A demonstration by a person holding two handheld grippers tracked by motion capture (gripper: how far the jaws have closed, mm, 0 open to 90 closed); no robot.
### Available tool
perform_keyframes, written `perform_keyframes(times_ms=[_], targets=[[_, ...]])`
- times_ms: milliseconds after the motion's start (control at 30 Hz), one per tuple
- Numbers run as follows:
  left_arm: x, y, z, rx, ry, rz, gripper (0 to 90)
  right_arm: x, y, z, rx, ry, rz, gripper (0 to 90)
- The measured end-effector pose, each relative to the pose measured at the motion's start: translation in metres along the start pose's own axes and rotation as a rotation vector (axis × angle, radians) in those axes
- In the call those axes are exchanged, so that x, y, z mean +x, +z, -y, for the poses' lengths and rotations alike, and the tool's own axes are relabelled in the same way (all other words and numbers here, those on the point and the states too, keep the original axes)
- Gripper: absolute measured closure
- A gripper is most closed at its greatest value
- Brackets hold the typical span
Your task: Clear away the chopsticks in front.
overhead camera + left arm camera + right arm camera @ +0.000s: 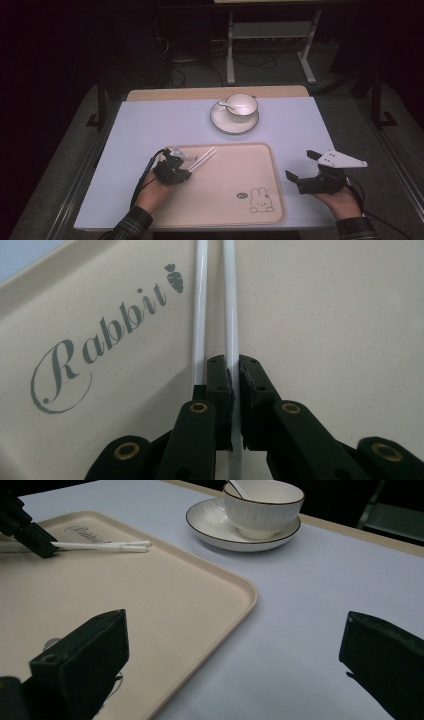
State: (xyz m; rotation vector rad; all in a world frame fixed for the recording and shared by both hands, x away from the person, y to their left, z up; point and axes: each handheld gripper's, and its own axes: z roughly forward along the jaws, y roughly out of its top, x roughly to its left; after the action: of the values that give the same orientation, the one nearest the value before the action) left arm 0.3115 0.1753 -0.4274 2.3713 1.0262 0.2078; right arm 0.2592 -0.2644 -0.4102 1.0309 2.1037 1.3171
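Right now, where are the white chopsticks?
In the high view, the white chopsticks lie on the beige tray at its upper-left corner, one gripped by the left tool.

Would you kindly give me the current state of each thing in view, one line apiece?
Left gripper: jaws shut on one chopstick.
Right gripper: jaws open, holding nothing.
Chopsticks: lying side by side on the tray.
Tray: flat on the table.
Bowl: upright on its saucer, spoon inside.
Saucer: flat on the table.

"Rabbit" in grey script beside a small carrot sign, on the beige tray (320,315)
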Motion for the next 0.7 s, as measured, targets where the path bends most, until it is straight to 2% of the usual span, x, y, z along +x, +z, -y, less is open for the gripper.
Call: perform_keyframes(times_ms=[233,367,433,467,533,600,700], targets=[[-0.001,0.000,0.000,-0.003,0.001,0.003,80.5,0.000,0.000,0.000,-0.001,0.001,0.000,0.0],[-0.002,-0.009,-0.005,-0.053,0.020,0.004,80.0,0.000,0.000,0.000,-0.001,0.000,0.001,0.0],[-0.001,-0.011,-0.011,-0.087,0.032,0.046,83.0,0.000,0.000,0.000,-0.001,0.000,0.000,0.0],[0.000,-0.010,-0.017,-0.089,0.042,0.064,85.1,0.000,0.000,0.000,-0.002,0.000,0.001,0.0],[0.000,-0.008,-0.025,-0.092,0.062,0.082,89.3,0.000,0.000,0.000,0.000,0.003,0.001,0.0],[0.000,-0.003,-0.035,-0.099,0.076,0.110,89.4,0.000,0.000,0.000,0.001,0.001,0.001,0.0],[-0.003,0.009,-0.049,-0.096,0.099,0.131,89.5,0.000,0.001,0.000,0.002,0.000,0.002,0.0]])
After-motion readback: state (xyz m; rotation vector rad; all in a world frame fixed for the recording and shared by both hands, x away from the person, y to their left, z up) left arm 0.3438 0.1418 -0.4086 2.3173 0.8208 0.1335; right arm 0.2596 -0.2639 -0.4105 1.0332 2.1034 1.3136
